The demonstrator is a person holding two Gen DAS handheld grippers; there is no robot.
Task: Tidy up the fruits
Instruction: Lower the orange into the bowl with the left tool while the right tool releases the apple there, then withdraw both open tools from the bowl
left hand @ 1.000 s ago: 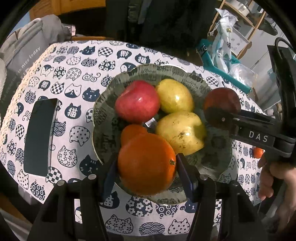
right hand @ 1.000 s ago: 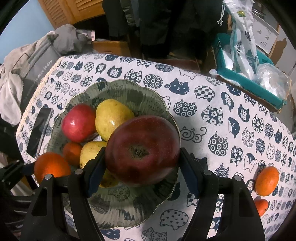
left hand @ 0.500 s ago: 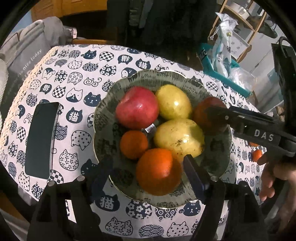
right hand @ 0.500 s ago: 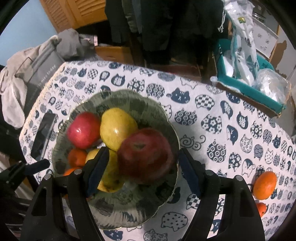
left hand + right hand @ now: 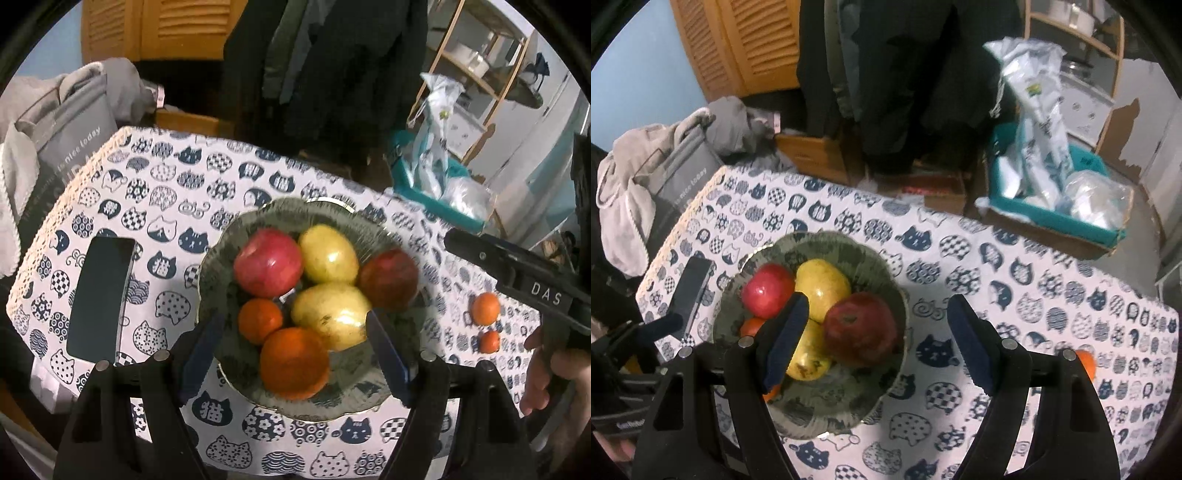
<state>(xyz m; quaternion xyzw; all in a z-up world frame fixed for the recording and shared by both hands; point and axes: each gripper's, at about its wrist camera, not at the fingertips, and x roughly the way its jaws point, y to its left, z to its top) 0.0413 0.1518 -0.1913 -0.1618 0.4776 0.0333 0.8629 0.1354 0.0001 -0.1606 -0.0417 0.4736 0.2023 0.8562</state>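
Fruit fills the green patterned bowl (image 5: 221, 258) near the middle of my table: a bright red apple (image 5: 268, 262) at the back left, a yellow pear (image 5: 328, 254) beside it, a darker red apple (image 5: 388, 278) on the right, a second yellow pear (image 5: 332, 314) in the middle, a small orange (image 5: 259, 320) to its left and a bigger orange (image 5: 294, 363) at the near rim. All six touch their neighbours, heaped with no gap I can make out. Two more oranges lie loose on the cat-print tablecloth (image 5: 166, 192), well apart from the bowl on its right: a larger loose orange (image 5: 486, 308) and a tiny one (image 5: 489, 341) just in front of it.

My left gripper (image 5: 295, 350) hangs over the near rim with its jaws spread wide, the big orange between them but untouched. My right gripper (image 5: 877, 343) is likewise released and empty, its left finger (image 5: 786, 339) crossing in front of the pears, its right finger over bare cloth beside the bowl.

On the left a dark phone (image 5: 99, 299) lies flat on the cloth. Beyond the far edge sit a grey bag (image 5: 679, 177) and a teal crate (image 5: 1052, 218) stuffed with plastic packages.
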